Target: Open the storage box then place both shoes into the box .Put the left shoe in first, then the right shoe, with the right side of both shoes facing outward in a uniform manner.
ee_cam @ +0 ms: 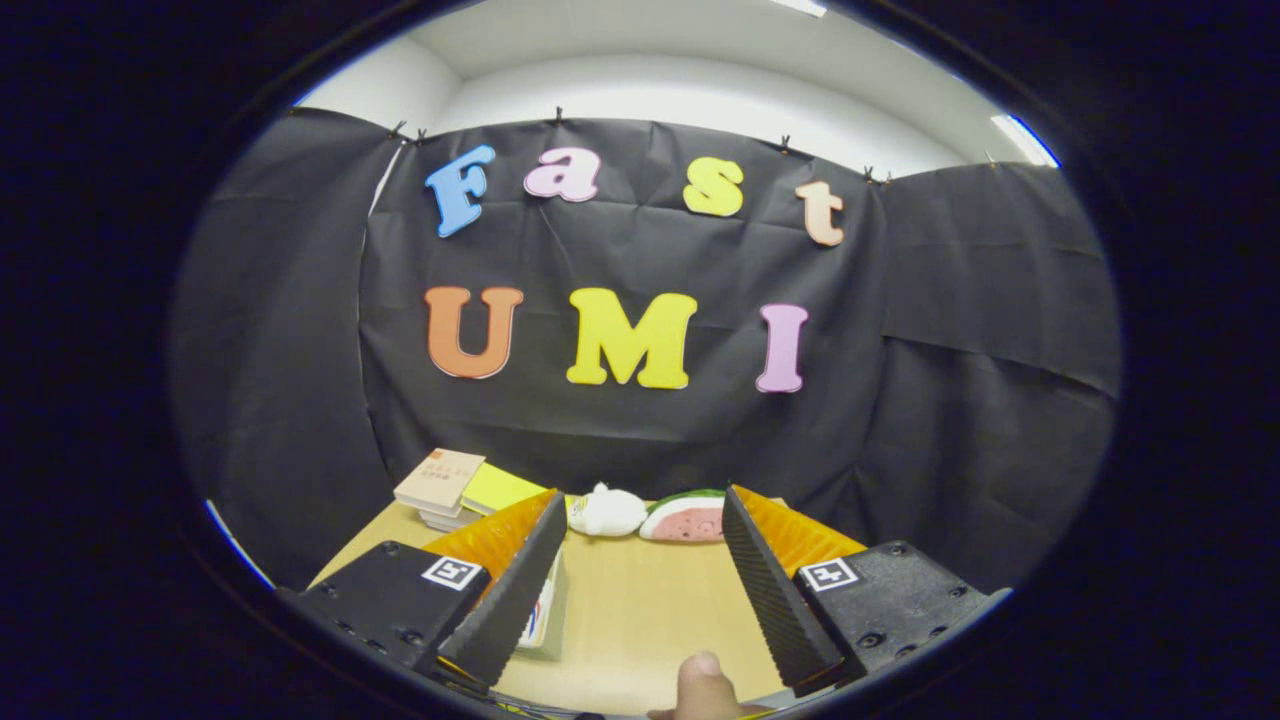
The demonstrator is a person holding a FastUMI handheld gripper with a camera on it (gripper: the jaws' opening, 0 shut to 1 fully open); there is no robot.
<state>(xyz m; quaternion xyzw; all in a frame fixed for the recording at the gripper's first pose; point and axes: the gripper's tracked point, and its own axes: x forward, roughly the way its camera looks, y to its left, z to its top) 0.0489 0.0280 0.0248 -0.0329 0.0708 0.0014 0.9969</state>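
Note:
My gripper (640, 515) is open, held level above a light wooden table (640, 600), with bare tabletop between its two fingers. A pale box-like object (545, 615) peeks out just behind the left finger (510, 590); I cannot tell whether it is the storage box. A person's fingertip (703, 685) shows at the near edge between the fingers.
Beyond the fingers, at the table's far edge, lie a white plush toy (610, 512) and a watermelon-slice toy (688, 518). A stack of books (440, 485) and a yellow-green pad (497, 489) sit at the far left. Black cloth walls close in the booth behind.

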